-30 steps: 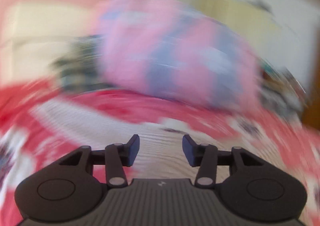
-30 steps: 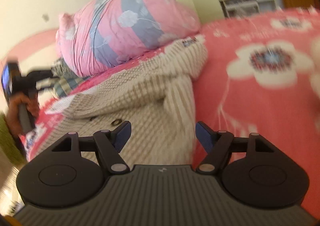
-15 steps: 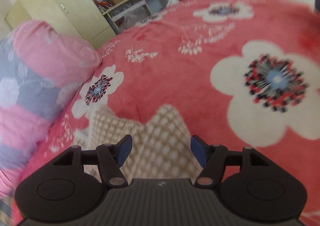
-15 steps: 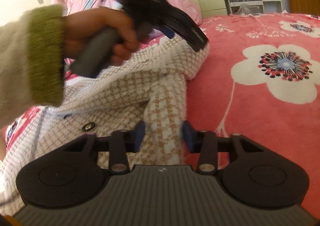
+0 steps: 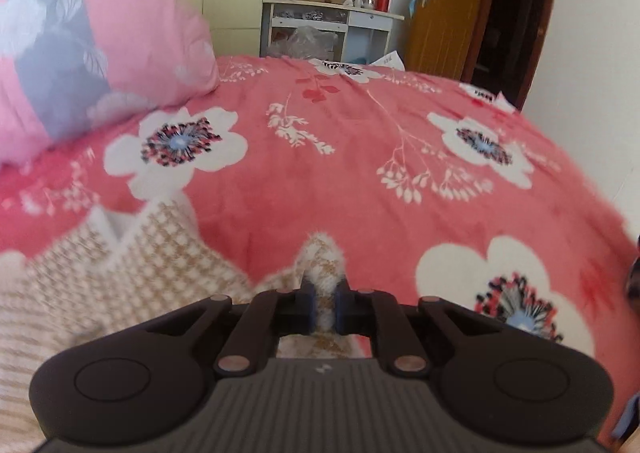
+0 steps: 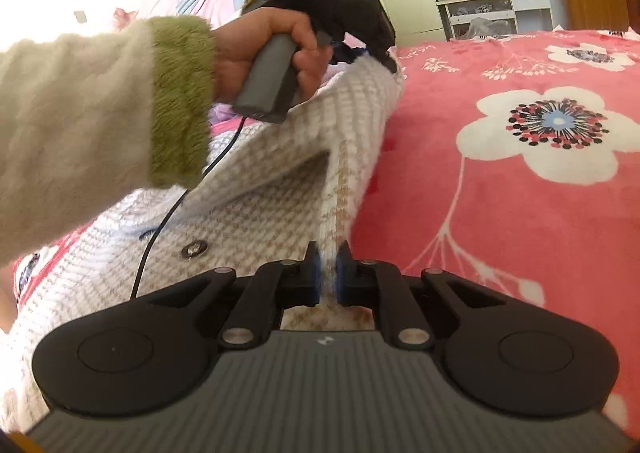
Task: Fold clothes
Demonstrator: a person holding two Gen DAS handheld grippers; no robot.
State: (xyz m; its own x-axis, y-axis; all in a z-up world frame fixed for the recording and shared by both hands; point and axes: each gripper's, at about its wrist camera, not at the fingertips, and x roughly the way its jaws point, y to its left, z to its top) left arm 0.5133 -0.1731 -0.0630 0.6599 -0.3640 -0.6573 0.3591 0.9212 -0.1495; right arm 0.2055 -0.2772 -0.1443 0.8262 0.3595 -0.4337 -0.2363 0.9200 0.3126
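A cream and tan checked knit cardigan [image 5: 140,273] lies on the pink flowered bedspread [image 5: 360,173]. In the left wrist view my left gripper [image 5: 323,293] is closing its jaws on a fuzzy corner of it, and the blue pads press on the fabric. The right wrist view shows the same cardigan [image 6: 260,213] with a dark button [image 6: 194,251]. My right gripper [image 6: 328,269] is closing on the cardigan's near right edge, with the fabric pinched between its pads. Farther along that edge, a hand [image 6: 272,49] in a fuzzy sleeve holds the left gripper [image 6: 360,51] on the cardigan.
A pink and grey quilt bundle [image 5: 80,33] sits at the back left of the bed. Beyond the bed stand a cluttered white shelf [image 5: 328,25], a wardrobe and a wooden door [image 5: 440,13]. A black cable [image 6: 168,213] hangs from the left gripper across the cardigan.
My left gripper swung across to the cardigan's far corner and shut on it. My right gripper went from open around the near edge to pinching it.
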